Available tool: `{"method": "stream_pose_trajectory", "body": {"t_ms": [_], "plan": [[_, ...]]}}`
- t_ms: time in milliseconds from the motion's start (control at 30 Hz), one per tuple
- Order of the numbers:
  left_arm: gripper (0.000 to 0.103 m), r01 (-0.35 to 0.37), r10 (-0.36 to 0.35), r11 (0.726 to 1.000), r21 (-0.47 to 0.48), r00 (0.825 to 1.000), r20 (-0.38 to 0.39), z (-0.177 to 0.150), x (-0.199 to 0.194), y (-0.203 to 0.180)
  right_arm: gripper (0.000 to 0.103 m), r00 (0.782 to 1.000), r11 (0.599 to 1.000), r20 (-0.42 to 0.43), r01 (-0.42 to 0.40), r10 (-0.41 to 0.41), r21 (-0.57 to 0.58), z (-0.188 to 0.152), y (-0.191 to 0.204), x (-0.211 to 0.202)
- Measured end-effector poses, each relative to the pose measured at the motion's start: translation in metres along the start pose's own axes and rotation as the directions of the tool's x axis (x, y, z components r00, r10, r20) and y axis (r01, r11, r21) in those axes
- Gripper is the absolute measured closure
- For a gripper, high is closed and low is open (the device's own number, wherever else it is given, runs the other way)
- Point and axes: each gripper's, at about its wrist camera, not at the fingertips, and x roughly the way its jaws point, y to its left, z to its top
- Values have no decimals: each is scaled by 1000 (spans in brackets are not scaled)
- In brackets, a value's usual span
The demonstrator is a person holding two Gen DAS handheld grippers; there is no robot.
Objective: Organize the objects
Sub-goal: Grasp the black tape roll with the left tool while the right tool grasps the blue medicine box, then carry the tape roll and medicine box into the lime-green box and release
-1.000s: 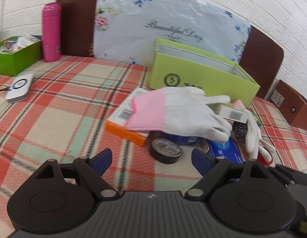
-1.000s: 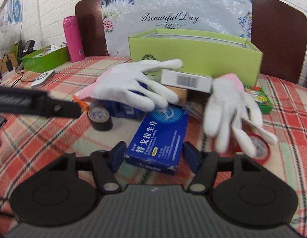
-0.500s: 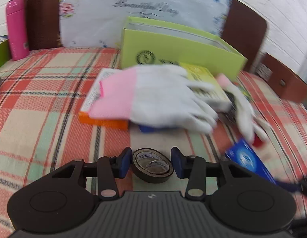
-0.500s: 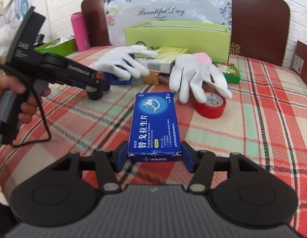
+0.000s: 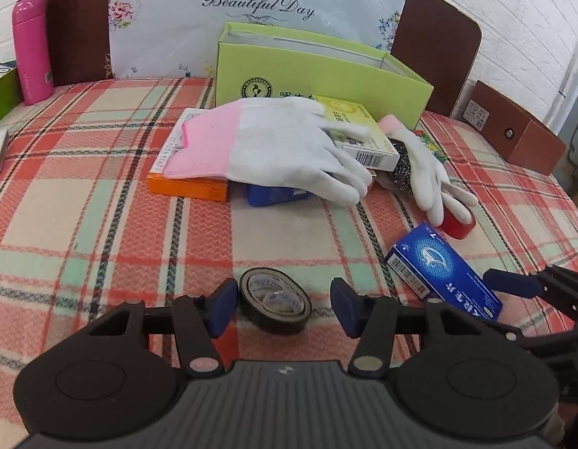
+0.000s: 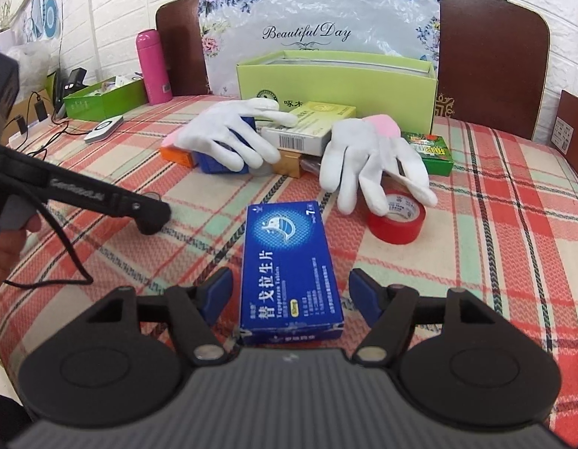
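Observation:
A black tape roll (image 5: 276, 305) lies on the plaid cloth between the fingers of my open left gripper (image 5: 283, 308), with gaps on both sides. A blue medicine box (image 6: 289, 269) lies flat on the cloth between the fingers of my open right gripper (image 6: 291, 295), untouched; it also shows in the left wrist view (image 5: 442, 271). Behind lies a pile: two white gloves (image 5: 289, 146) (image 6: 371, 161), a yellow-green box (image 6: 311, 123), an orange box (image 5: 177, 172), a blue box (image 5: 276, 194) and a red tape roll (image 6: 397, 220). An open green box (image 6: 337, 78) stands at the back.
A pink bottle (image 5: 29, 50) and a second green box (image 6: 105, 99) with items stand at the back left. A white device (image 6: 104, 127) with cables lies at the left. A small green packet (image 6: 429, 151) lies right of the pile. A brown box (image 5: 513, 133) sits at the far right.
Both grippers pulled back toward the front with their objects, then opened. The black tape and the blue medicine box now rest on the cloth, released, nearer than the pile.

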Motion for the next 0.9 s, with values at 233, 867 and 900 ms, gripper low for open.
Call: {"method": "stream_pose_trajectory", "body": {"t_ms": [233, 867, 900], "plan": [[60, -7, 7, 999, 47, 1000, -2, 1, 2, -4, 35, 1000, 1000, -28, 3, -3, -5, 0, 2, 8], [65, 22, -24, 996, 82, 1000, 16, 2, -10, -6, 47, 999, 999, -24, -36, 36, -1, 12, 1, 14], [65, 28, -30, 996, 90, 999, 25, 4, -13, -7, 47, 999, 999, -14, -49, 49, 2, 15, 0, 10]]}}
